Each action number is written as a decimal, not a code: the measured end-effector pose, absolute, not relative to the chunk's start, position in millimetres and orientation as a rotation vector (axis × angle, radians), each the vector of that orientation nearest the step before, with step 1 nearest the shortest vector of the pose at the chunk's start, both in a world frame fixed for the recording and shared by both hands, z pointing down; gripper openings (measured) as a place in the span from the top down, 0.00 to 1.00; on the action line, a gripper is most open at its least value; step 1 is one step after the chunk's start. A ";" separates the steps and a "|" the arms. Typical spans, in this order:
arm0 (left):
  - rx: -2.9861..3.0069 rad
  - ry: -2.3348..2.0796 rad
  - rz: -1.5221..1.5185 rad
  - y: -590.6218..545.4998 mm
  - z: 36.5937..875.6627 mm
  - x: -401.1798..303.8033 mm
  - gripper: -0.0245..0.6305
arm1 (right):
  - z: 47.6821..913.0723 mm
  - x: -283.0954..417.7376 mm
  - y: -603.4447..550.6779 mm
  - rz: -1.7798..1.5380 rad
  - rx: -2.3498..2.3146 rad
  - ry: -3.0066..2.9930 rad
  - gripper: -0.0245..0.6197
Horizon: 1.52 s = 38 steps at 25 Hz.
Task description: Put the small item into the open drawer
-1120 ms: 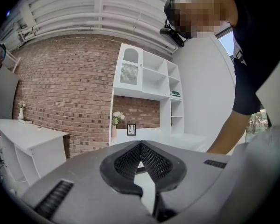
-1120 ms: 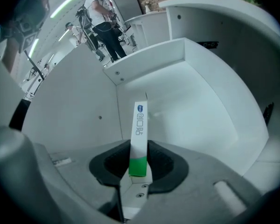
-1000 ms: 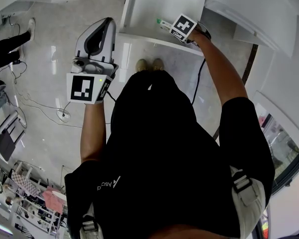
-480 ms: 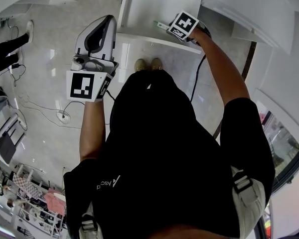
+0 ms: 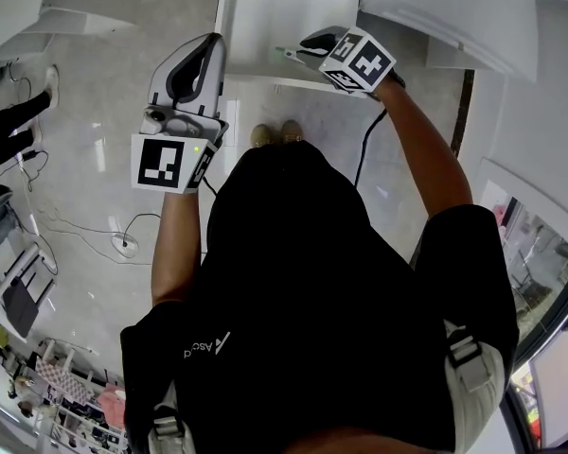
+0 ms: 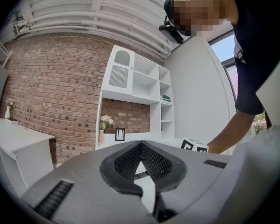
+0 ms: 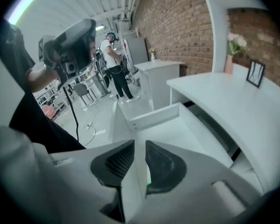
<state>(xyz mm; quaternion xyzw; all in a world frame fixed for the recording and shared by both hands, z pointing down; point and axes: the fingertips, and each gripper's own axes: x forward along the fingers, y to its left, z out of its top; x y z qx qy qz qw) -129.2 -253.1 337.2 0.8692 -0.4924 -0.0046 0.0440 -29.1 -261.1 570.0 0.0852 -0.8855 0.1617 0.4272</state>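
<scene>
Small item (image 5: 286, 52) — beside right tongs (image 5: 308, 42) (in drawer (image 5: 256, 69))

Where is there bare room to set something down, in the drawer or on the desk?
The drawer floor shows bare from its front wall back to the desk's edge, as far as the right gripper view shows it. The desk top is free from its front edge up to the picture frame and vase against the brick wall, which is the crowded end.

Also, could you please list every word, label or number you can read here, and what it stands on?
"Asc": white print on the person's black shirt; the rest is lost in a fold.
The two black-and-white marker cubes: square patterns only, no letters.
Nothing else is readable.
</scene>
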 end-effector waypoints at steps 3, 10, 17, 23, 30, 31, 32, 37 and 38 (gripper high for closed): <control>2.684 -1.476 -0.017 -252.0 331.6 -119.6 0.96 | 520.9 -34.5 -262.5 0.349 0.305 -2.347 0.87; 2.758 -1.389 -0.071 -233.5 303.0 -90.4 0.96 | 405.4 -32.6 -245.8 0.212 0.545 -2.613 0.94; 2.828 -1.294 -0.110 -210.6 277.9 -72.4 0.96 | 314.3 -34.8 -215.1 0.087 0.734 -2.821 0.96; 2.873 -1.240 -0.152 -188.0 258.8 -60.6 0.96 | 265.0 -28.8 -184.3 -0.022 0.854 -2.956 0.96; 2.930 -1.187 -0.203 -160.6 233.8 -51.8 0.96 | 232.8 -25.0 -150.6 -0.081 0.931 -3.065 0.96; 2.938 -1.180 -0.209 -157.5 230.8 -50.1 0.96 | 230.1 -24.5 -146.6 -0.092 0.937 -3.076 0.96; 2.945 -1.174 -0.215 -155.4 227.9 -48.8 0.96 | 227.7 -24.2 -143.6 -0.102 0.943 -3.085 0.96; 2.974 -1.151 -0.233 -147.7 216.4 -45.8 0.96 | 221.3 -21.4 -133.7 -0.118 0.980 -3.098 0.96; 2.980 -1.147 -0.238 -146.2 214.8 -45.3 0.96 | 221.2 -20.8 -131.9 -0.108 0.988 -3.097 0.96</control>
